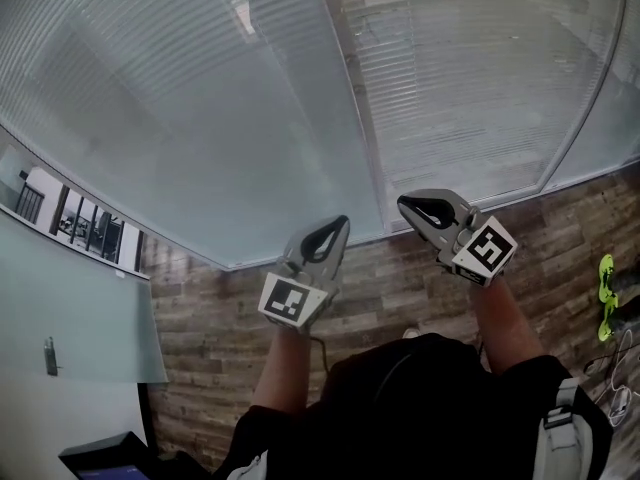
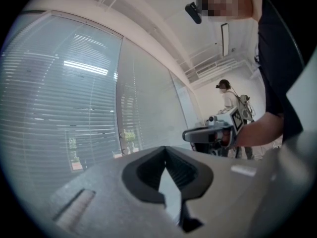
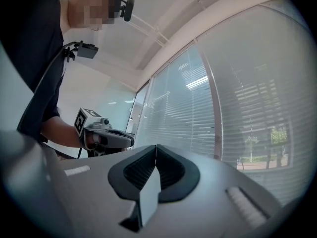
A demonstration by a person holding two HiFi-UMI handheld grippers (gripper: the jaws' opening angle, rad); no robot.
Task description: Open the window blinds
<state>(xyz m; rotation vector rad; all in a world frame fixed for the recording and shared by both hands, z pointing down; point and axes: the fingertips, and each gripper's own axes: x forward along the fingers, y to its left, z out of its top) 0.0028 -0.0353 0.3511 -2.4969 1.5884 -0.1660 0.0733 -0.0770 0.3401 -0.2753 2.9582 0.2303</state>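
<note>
The window blinds (image 1: 200, 98) hang with their slats shut across a wide glass wall, split by a vertical frame post (image 1: 368, 138). Both grippers are held level a short way in front of it, side by side. My left gripper (image 1: 338, 226) has its jaws together with nothing between them, and its tip (image 2: 165, 149) points toward the blinds (image 2: 54, 108). My right gripper (image 1: 408, 206) is shut and empty too, its tip (image 3: 156, 148) aimed along the blinds (image 3: 257, 108). Each gripper shows in the other's view: the right gripper (image 2: 198, 134) and the left gripper (image 3: 121, 139). Neither touches the blinds.
Wood-plank floor (image 1: 380, 298) runs below the window. A pale glass partition (image 1: 80, 318) stands at the left, with a dark object (image 1: 105, 458) at the bottom left. A green item (image 1: 606, 293) lies at the right edge. Another person (image 2: 229, 100) stands far back in the room.
</note>
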